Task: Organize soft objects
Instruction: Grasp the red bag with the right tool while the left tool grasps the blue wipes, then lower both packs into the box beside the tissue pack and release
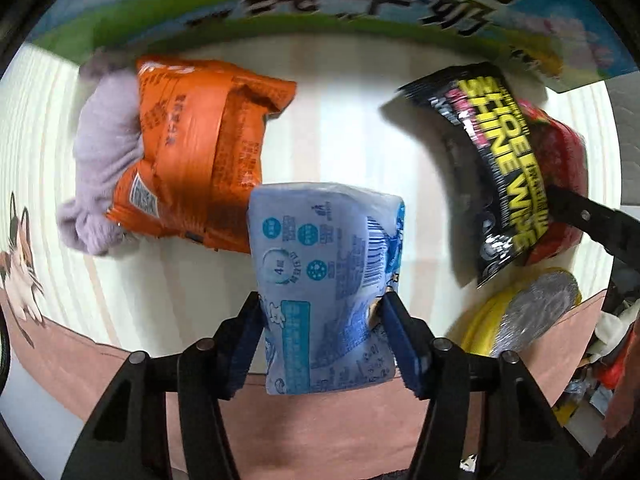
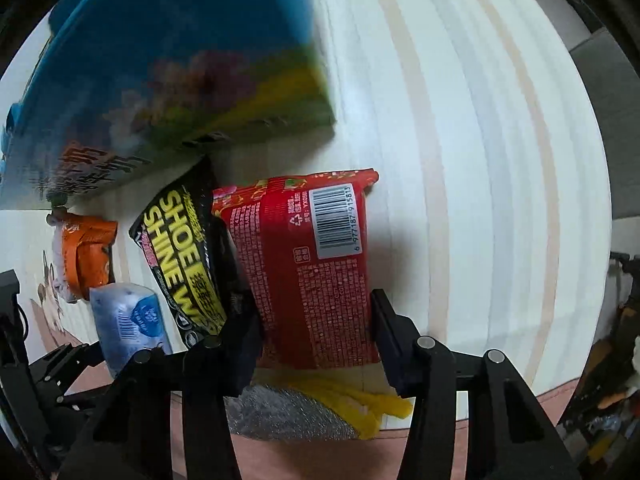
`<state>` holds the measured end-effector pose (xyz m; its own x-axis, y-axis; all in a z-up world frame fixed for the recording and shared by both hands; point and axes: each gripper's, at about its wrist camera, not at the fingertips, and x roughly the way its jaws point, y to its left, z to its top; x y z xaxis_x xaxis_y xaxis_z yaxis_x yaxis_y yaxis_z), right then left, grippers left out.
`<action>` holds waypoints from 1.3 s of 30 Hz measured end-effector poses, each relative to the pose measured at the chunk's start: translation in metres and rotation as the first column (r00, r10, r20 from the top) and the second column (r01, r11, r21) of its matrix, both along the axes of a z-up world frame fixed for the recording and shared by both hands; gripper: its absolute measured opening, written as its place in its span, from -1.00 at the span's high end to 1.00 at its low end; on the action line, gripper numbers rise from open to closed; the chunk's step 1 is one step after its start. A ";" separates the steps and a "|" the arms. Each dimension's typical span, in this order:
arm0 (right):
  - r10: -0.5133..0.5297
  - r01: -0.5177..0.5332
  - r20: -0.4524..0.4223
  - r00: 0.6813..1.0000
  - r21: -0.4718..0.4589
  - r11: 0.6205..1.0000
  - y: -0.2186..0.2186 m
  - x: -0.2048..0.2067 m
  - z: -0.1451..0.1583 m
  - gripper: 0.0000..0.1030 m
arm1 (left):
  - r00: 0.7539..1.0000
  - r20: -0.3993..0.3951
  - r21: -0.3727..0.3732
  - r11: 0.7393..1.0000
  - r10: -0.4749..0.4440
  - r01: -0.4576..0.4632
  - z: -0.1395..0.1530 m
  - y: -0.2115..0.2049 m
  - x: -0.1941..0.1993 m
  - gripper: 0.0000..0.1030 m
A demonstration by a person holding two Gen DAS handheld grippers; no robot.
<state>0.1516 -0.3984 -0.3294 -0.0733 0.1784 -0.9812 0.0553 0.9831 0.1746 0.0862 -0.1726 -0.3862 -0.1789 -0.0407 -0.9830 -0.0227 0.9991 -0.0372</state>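
Both fisheye views were brightly and evenly lit from overhead. The pale striped tabletop (image 1: 344, 128) was washed almost white toward the centre. Soft dark shadows fell at nine o'clock of the black "Shoe Shine Wipes" foil packet (image 1: 496, 168) and under the pale blue plastic tissue pack (image 1: 324, 264). Motion blur smeared the large blue and green printed carton (image 2: 168, 64), worst at eleven o'clock in the right wrist view. The barcode on the red crinkled snack packet (image 2: 312, 264) stayed sharp. Straight lines bowed outward, and black vignette filled every corner.
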 end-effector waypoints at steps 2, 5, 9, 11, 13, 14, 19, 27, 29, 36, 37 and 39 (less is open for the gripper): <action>0.014 -0.014 -0.024 1.000 -0.017 1.000 -0.002 -0.008 -0.001 -0.02 | 1.000 -0.003 -0.012 1.000 0.007 -0.007 -0.004 0.002 -0.001 -0.15; 0.001 -0.002 -0.046 0.999 -0.012 1.000 -0.009 -0.018 -0.003 -0.03 | 1.000 0.008 0.012 1.000 -0.015 0.015 -0.005 -0.003 0.000 -0.17; -0.017 0.016 -0.039 0.999 -0.025 1.000 -0.011 -0.024 -0.007 -0.11 | 0.999 0.032 0.043 0.998 -0.044 0.042 -0.007 -0.018 0.001 -0.14; 0.009 -0.010 -0.026 1.000 -0.067 0.998 -0.003 -0.024 -0.007 -0.11 | 0.999 0.038 0.042 0.998 -0.038 0.036 -0.007 -0.023 -0.001 -0.13; 0.032 -0.034 -0.024 0.999 -0.105 0.994 0.004 -0.025 -0.008 -0.11 | 0.998 0.044 0.039 0.999 -0.037 0.035 -0.005 -0.021 0.001 -0.12; 0.043 -0.045 -0.024 0.999 -0.122 0.991 0.008 -0.026 -0.008 -0.11 | 0.998 0.048 0.039 0.999 -0.039 0.038 -0.005 -0.022 0.000 -0.12; 0.074 -0.075 -0.013 0.997 -0.183 0.980 0.026 -0.033 -0.011 -0.09 | 0.997 0.062 0.047 0.998 -0.048 0.045 0.017 -0.012 -0.010 -0.01; 0.069 -0.071 -0.018 0.997 -0.183 0.980 0.041 -0.042 -0.014 -0.01 | 0.997 0.065 0.045 0.998 -0.043 0.040 0.026 -0.021 -0.004 0.11; 0.072 -0.074 -0.020 0.997 -0.173 0.982 0.027 -0.022 -0.010 0.01 | 0.997 0.063 0.036 0.999 -0.039 0.037 0.025 -0.019 0.000 0.17; 0.071 -0.069 0.008 0.997 -0.103 0.992 0.020 -0.039 0.016 0.06 | 0.997 0.068 -0.022 0.999 -0.035 0.037 0.047 -0.019 -0.005 0.36; 0.076 -0.073 0.027 0.997 -0.090 0.993 0.020 -0.043 0.028 0.06 | 0.996 0.078 -0.031 0.999 -0.037 0.039 0.057 -0.020 -0.007 0.36; 0.084 -0.080 0.064 0.994 -0.063 0.995 0.021 -0.050 0.052 0.06 | 0.993 0.113 -0.059 0.997 -0.037 0.044 0.085 -0.021 -0.014 0.36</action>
